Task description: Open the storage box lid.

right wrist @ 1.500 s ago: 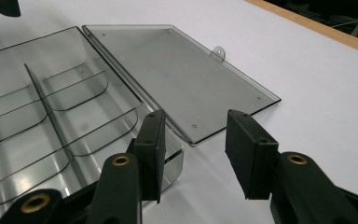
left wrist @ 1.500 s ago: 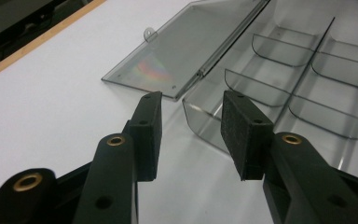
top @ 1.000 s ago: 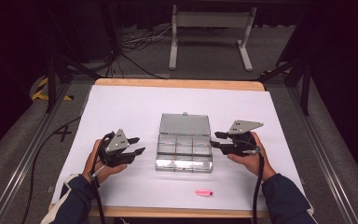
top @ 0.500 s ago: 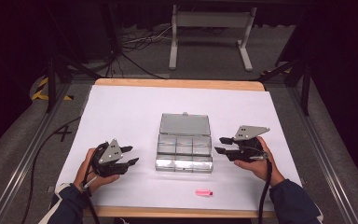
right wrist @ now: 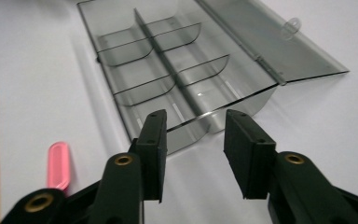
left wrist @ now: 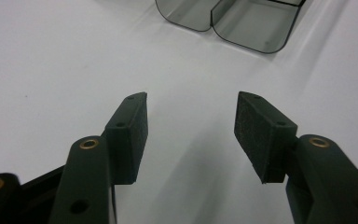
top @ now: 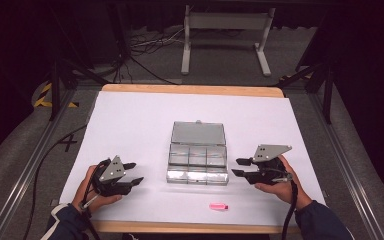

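White matte tabletop [top: 130, 125] is bearing a clear, compartmented plastic box [top: 198, 159] lying open. Left gripper [top: 134, 173] and right gripper [top: 238, 167] are flanking it, jaws apart, holding nothing; a small pink oblong piece [top: 219, 206] is lying near the right one.

I see a clear, smoke-grey plastic compartment box [right wrist: 177, 79], glossy and smooth. My black matt fingers [right wrist: 244, 154] carry rough, grainy pads. The white counter [top: 130, 125] looks matt, edged in wood; the small pink plastic piece [right wrist: 58, 163] shines.
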